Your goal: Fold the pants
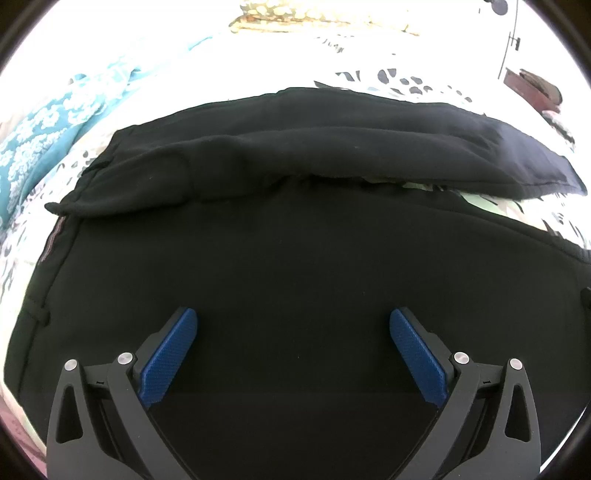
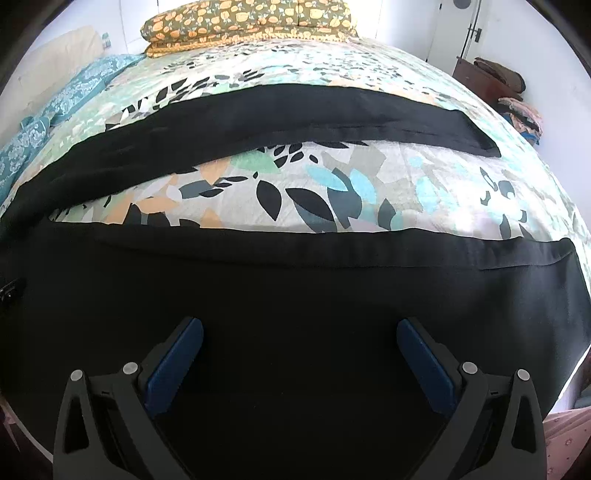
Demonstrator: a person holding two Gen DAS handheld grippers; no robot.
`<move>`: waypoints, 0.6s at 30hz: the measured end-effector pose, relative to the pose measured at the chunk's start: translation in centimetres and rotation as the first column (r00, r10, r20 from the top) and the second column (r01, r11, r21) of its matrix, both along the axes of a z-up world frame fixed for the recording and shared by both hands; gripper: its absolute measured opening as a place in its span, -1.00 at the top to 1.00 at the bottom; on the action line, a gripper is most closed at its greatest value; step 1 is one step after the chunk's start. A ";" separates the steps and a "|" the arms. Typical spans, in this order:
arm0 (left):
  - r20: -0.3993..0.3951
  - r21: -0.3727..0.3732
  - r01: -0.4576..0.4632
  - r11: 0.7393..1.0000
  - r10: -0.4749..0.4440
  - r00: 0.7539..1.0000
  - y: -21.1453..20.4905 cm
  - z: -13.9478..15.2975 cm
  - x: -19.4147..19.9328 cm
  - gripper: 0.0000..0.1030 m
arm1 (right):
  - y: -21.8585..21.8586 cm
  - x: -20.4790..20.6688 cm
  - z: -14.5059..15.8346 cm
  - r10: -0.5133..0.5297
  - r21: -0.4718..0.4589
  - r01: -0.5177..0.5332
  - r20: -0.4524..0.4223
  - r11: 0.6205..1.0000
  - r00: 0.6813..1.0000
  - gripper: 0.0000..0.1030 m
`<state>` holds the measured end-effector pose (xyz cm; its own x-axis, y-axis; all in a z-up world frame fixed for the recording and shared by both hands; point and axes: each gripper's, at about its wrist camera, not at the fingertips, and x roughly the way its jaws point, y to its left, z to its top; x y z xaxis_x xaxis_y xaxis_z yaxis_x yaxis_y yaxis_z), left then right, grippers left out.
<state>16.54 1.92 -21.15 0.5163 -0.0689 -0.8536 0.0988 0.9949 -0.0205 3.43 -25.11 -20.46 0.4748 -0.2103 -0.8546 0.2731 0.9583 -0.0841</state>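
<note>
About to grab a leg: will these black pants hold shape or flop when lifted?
Probably flop: the black pants drape softly over the bedspread. Likely light, lying thin and flat. Both open grippers, left and right, hover above the fabric.

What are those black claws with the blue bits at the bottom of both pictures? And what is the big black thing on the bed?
Those claws are grabbers. A person holds one in each hand, and each has a small camera looking out along its two fingers. One picture comes from the left grabber, the other from the right grabber. The blue bits are soft pads that pinch things. Both grabbers are open and hold nothing.

The big black thing is a pair of pants, spread flat on a bed cover printed with leaves. In the right picture you can see the two legs lying apart, with the cover showing between them. At the far end lies a folded blanket with orange shapes. The job is to fold the pants.
</note>
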 end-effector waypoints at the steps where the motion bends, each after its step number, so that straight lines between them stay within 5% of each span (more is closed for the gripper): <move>1: 0.001 -0.003 0.001 1.000 -0.001 1.000 0.0 0.0 0.0 -0.99 | 0.0 0.2 0.0 -0.003 0.001 0.003 -0.012 1.000 1.000 -1.00; 7: -0.001 -0.010 0.003 1.000 -0.003 1.000 0.2 -0.1 0.1 -0.99 | 0.0 0.8 0.0 -0.042 0.006 0.043 -0.056 0.999 0.998 -1.00; 18: -0.006 0.004 0.001 1.000 -0.001 1.000 -0.1 0.0 0.2 -0.99 | 0.1 -0.5 0.1 -0.031 0.012 0.030 0.027 0.999 0.999 -1.00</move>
